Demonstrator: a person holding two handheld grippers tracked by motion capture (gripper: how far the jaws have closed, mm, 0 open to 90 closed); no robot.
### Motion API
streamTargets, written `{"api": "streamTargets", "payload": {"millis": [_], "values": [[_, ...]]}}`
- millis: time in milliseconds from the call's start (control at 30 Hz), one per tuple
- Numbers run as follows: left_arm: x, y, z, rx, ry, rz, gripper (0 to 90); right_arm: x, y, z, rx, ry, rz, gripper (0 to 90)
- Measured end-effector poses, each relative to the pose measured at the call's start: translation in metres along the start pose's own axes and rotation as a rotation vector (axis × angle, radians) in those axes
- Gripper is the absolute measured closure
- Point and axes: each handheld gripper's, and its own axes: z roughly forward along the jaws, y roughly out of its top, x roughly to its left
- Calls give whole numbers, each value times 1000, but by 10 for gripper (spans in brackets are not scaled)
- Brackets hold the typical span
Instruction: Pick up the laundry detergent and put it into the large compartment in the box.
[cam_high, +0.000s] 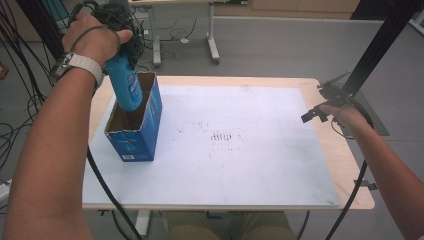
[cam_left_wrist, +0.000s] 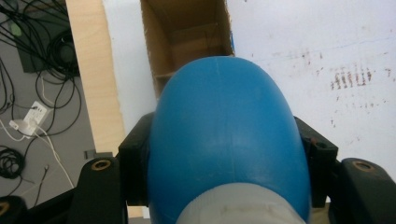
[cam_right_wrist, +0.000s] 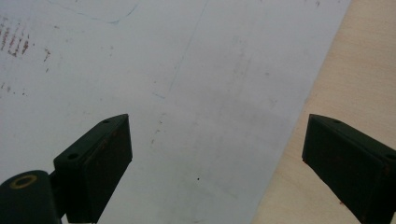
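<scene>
Left gripper (cam_left_wrist: 224, 158) clamped on blue bottle (cam_high: 124, 82), lower end inside open carton (cam_high: 135, 137); right gripper (cam_right_wrist: 215, 158) spread wide, holding nothing, above bench (cam_high: 320, 150).

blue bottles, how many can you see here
1. The blue bottle is clamped in the left gripper, its lower end dipping into the open cardboard box at the table's left. The box floor is partly hidden, so another could lie inside.

- A lab or test room: bare grey floor (cam_high: 280, 45) running to the upper edge of the frame.
- Black cables (cam_high: 20, 75) tangled at left.
- Wheeled desk legs (cam_high: 212, 47) behind the wooden tabletop (cam_high: 345, 165).
</scene>
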Motion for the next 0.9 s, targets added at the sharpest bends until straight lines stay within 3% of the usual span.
{"api": "streamTargets", "payload": {"millis": [200, 667, 733, 900], "values": [[3, -2, 6, -16, 2, -2, 375, -1, -1, 0, -2, 1, 3, 83], [5, -5, 31, 21, 5, 3, 376, -3, -3, 1, -2, 3, 10, 83], [5, -6, 33, 2, 7, 9, 376, -3, -4, 2, -1, 4, 10, 83], [4, -7, 42, 10, 21, 14, 376, -3, -5, 3, -1, 6, 13, 83]]}}
